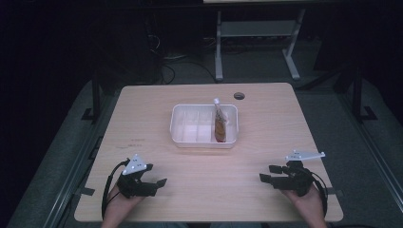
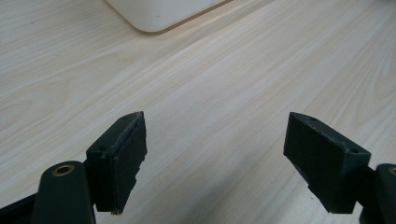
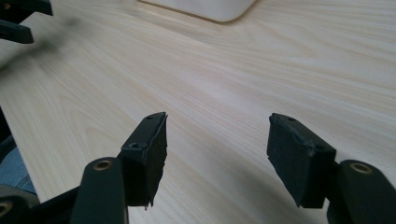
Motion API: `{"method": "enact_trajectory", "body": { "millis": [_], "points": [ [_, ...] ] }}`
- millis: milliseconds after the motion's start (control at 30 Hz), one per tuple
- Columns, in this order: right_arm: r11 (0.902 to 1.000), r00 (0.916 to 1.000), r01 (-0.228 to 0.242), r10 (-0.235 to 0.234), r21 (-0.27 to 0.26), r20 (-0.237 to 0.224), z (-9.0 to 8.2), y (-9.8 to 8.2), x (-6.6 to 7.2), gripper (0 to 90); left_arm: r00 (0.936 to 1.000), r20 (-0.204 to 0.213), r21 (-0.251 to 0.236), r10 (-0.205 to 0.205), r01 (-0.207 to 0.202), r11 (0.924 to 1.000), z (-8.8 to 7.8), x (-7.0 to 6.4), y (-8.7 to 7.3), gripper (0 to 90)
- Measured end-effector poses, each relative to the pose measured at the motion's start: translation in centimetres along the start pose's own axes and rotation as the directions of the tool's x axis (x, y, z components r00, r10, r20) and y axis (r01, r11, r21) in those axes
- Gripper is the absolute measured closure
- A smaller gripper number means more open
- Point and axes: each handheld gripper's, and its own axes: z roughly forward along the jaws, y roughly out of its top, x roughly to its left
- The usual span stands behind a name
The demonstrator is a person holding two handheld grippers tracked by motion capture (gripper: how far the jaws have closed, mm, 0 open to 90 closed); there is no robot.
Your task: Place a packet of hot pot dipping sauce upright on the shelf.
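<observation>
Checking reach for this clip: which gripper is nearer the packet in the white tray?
Right, narrowly. The right gripper sits below-right of the packet in the white tray's right compartment; the left gripper sits farther, below-left.

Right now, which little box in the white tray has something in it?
The far-right compartment of the tray: a sauce packet lies along it, its white tip poking over the back rim. The other compartments look empty.

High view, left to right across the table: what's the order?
Left tool → white tray → sauce packet in the tray's right compartment → right tool. Both tools are open and hold nothing.
</observation>
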Motion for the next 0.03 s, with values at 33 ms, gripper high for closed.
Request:
{"method": "enact_trajectory", "body": {
  "millis": [33],
  "points": [
    [0.9999,0.9999,0.013,-0.013,-0.007,0.003,0.0,-0.02,0.22,36.9,1.0,0.0,0.0,0.0,0.0,1.0,0.0,0.0,0.0,20.7]
  ]
}}
